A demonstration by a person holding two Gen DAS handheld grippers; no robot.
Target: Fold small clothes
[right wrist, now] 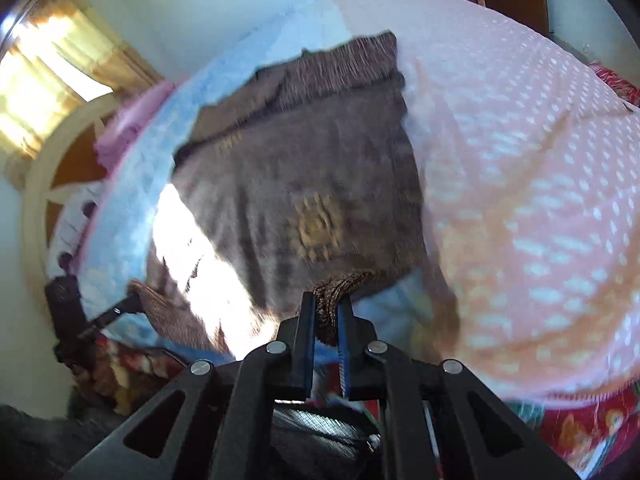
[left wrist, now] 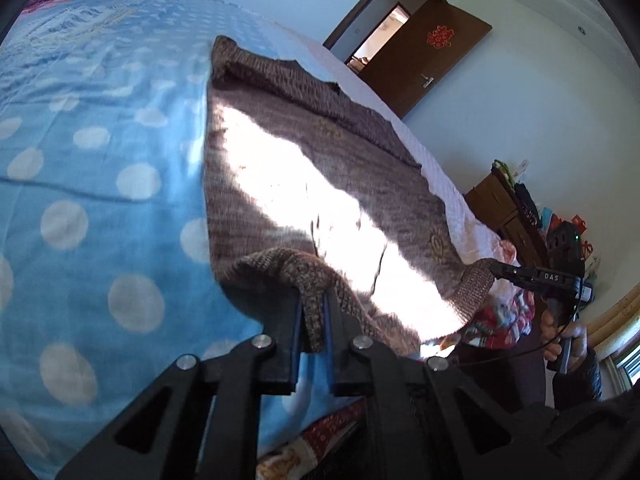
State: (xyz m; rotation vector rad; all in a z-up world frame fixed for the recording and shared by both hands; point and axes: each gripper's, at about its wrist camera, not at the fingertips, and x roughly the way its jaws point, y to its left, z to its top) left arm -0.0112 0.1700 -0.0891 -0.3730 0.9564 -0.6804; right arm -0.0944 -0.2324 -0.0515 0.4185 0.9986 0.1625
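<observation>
Blue cotton with white dots forms the bedcover (left wrist: 92, 184), the largest surface in the left wrist view; in the right wrist view the same bed shows a pink dotted cover (right wrist: 532, 184) beside a pale blue strip. On the bed lies the brown knitted garment (left wrist: 304, 152), spread flat, its far part folded over on itself and a bright band of sunlight crossing its middle. A dark wooden door (left wrist: 436, 56) bearing a red ornament stands open in the white wall beyond the bed. The near edge of the garment is lifted at two corners. The left gripper (left wrist: 313, 320) has its blue-padded jaws pressed together on one ribbed corner of the knit. The right gripper (right wrist: 329, 320) likewise pinches the other ribbed corner between its pads; it also appears at the right of the left wrist view, held by a hand (left wrist: 568, 344).
</observation>
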